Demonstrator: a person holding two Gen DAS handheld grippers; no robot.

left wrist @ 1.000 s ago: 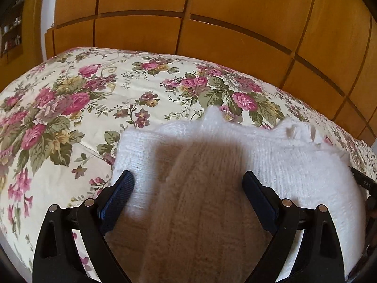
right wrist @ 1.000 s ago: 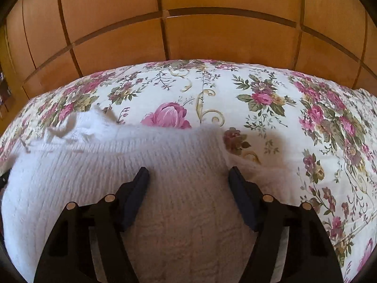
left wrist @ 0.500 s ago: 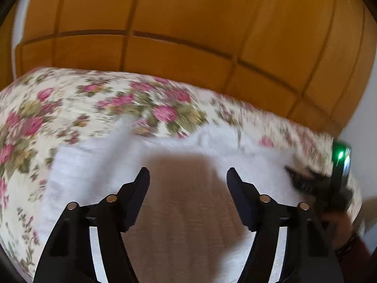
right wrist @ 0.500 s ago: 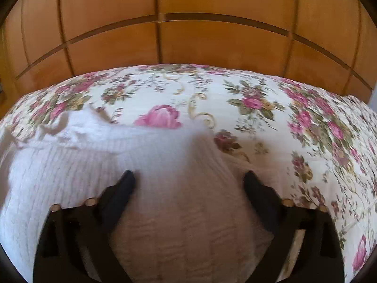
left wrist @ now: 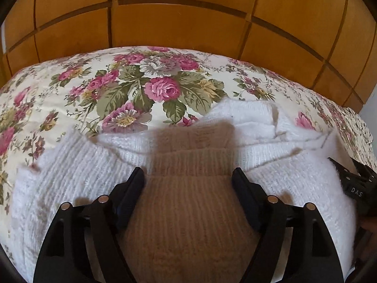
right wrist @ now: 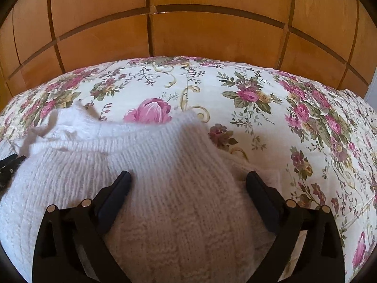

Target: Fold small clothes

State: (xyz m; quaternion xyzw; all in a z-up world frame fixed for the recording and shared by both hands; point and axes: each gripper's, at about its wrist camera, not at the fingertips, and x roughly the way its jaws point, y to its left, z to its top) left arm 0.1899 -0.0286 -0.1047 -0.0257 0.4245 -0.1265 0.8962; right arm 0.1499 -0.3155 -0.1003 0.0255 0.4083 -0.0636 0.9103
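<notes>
White knit sweater (left wrist: 77, 165) between spread tongs (left wrist: 188, 181)

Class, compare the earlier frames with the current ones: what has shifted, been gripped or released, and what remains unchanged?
The left gripper swung right, then back, and a folded white sweater layer now lies ahead. The right gripper barely moved. Both stay open over the knit, gripping nothing; the floral bedspread is unchanged.

A floral bedspread (left wrist: 70, 108) (right wrist: 294, 141) covers the bed. Wooden panelling (left wrist: 188, 23) (right wrist: 212, 35) with dark grooves stands directly behind it.
</notes>
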